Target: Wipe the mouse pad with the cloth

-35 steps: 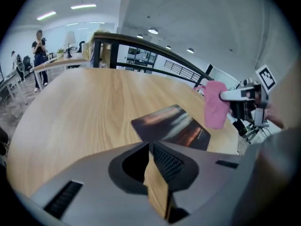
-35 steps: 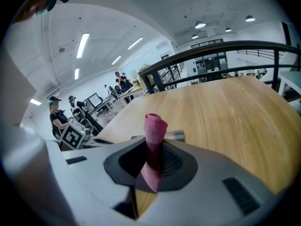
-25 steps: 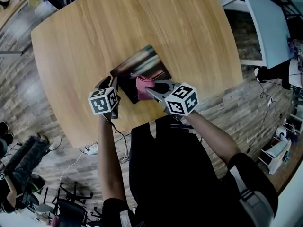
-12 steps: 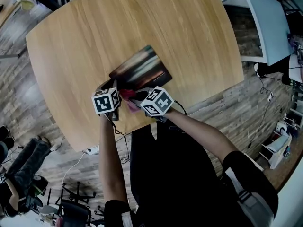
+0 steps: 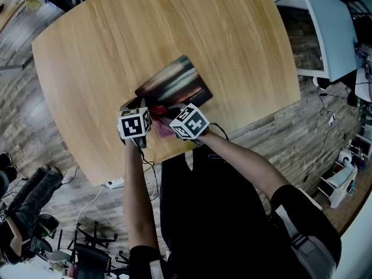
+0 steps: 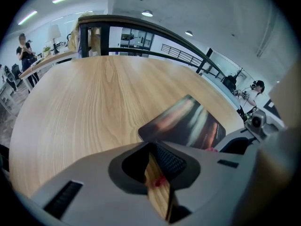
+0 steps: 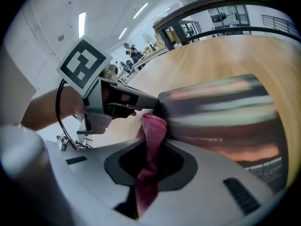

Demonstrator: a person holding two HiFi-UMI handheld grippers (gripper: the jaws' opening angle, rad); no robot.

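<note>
The pink cloth [image 7: 151,135] is pinched between the right gripper [image 7: 151,150] fingers. A crumpled end pokes out past the fingertips, right up against the near corner of the mouse pad [image 7: 221,121]. The pad lies flat on the wooden surface [image 5: 116,57], stretching away ahead of those fingers and off to their right, with streaky dark, reddish and pale bands printed on it. The left gripper [image 6: 151,147] sits just beside the right one, so the cloth ends up between the two. Its fingers are pressed together at the tips, with only a thin sliver of wood grain showing through lower down and a tiny red speck in there I can't identify. From the right gripper view, the tips of those left fingers come in at that same pad corner, just beyond the cloth. From the left fingers, the pad lies ahead and to the right.
</note>
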